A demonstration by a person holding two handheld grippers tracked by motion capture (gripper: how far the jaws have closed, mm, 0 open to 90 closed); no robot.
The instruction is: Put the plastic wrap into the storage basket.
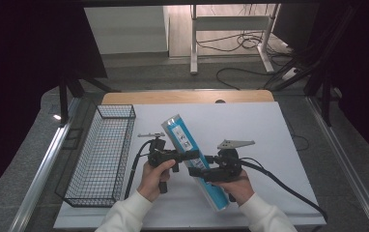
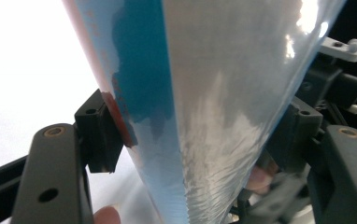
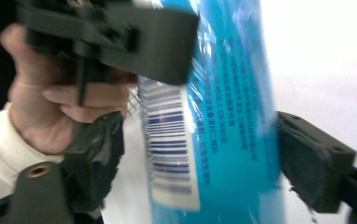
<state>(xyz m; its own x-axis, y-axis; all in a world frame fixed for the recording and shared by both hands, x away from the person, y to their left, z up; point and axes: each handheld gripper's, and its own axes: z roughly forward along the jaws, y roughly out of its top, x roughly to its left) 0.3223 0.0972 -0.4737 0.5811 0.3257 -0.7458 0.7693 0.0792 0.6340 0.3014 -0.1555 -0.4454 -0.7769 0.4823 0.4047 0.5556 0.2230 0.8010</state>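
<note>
Table (image 1: 250, 121): lying under a white sheet, with a wooden strip showing along its far edge.
Basket (image 1: 103, 154): sitting at the left side of the sheet, a black wire tray running front to back, well apart from the hands.
Packet (image 1: 194, 162): being held above the sheet between the two grippers, a long blue and silver glossy pack tilting from far-left to near-right, its white barcode label facing up.
Left gripper (image 1: 185, 155): gripping the packet near its middle from the left; in the left gripper view both black jaws are pressing against the packet (image 2: 204, 112), one on each side.
Right gripper (image 1: 199, 171): reaching in from the right, just below the left one; in the right gripper view its jaws are standing on either side of the packet (image 3: 214, 121), and whether they are pressing it I cannot tell.
Left hand (image 1: 154, 176): wrapping the left gripper's handle, white sleeve behind it.
Right hand (image 1: 238, 186): holding the right gripper, cable trailing off to the right.
</note>
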